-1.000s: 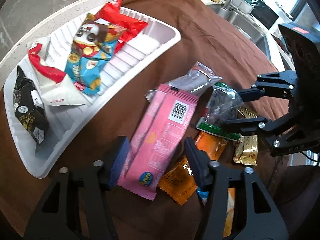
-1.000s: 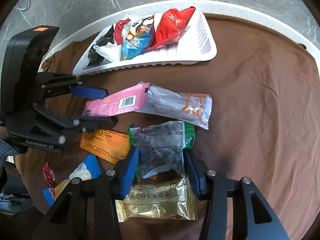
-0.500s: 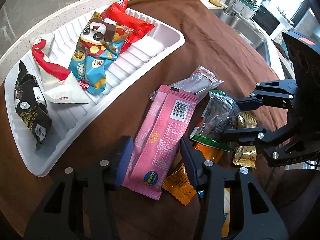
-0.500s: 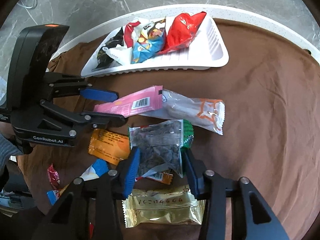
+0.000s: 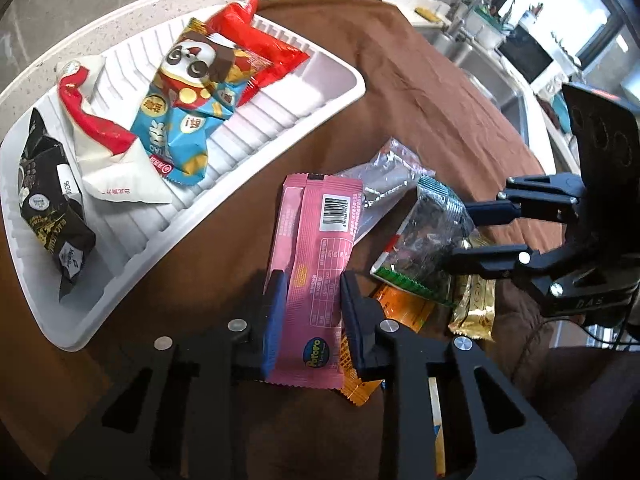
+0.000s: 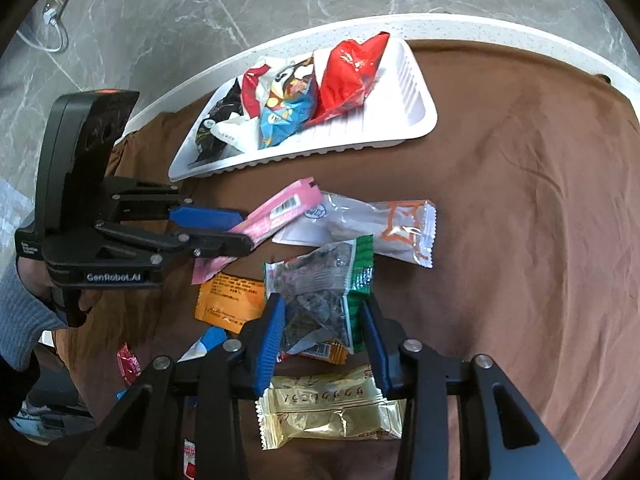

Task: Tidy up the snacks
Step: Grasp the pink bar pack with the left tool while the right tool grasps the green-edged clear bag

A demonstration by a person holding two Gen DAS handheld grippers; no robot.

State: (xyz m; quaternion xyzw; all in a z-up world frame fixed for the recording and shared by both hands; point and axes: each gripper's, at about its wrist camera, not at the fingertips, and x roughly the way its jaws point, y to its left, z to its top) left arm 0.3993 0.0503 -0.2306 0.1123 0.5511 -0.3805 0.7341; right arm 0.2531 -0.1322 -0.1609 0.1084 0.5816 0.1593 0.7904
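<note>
My left gripper (image 5: 310, 292) is shut on a long pink snack packet (image 5: 320, 264) and holds it lifted off the brown cloth; it also shows in the right wrist view (image 6: 276, 216). My right gripper (image 6: 322, 320) is shut on a clear green-edged packet of dark snacks (image 6: 320, 292), also lifted; it shows in the left wrist view (image 5: 424, 248). A white ribbed tray (image 5: 280, 120) holds a black bag (image 5: 48, 208), a red-and-white bag (image 5: 100, 140), a blue panda bag (image 5: 188, 104) and a red bag (image 5: 256, 48).
On the cloth lie a clear packet with an orange star (image 6: 380, 228), an orange packet (image 6: 228, 300), a gold packet (image 6: 332, 412) and small snacks at the near left (image 6: 128, 364). A sink and tap (image 5: 480, 12) stand beyond the table.
Both grippers closed on their packets and raised them. The pink packet and the green-edged packet have lifted off the cloth, toward the tray.
</note>
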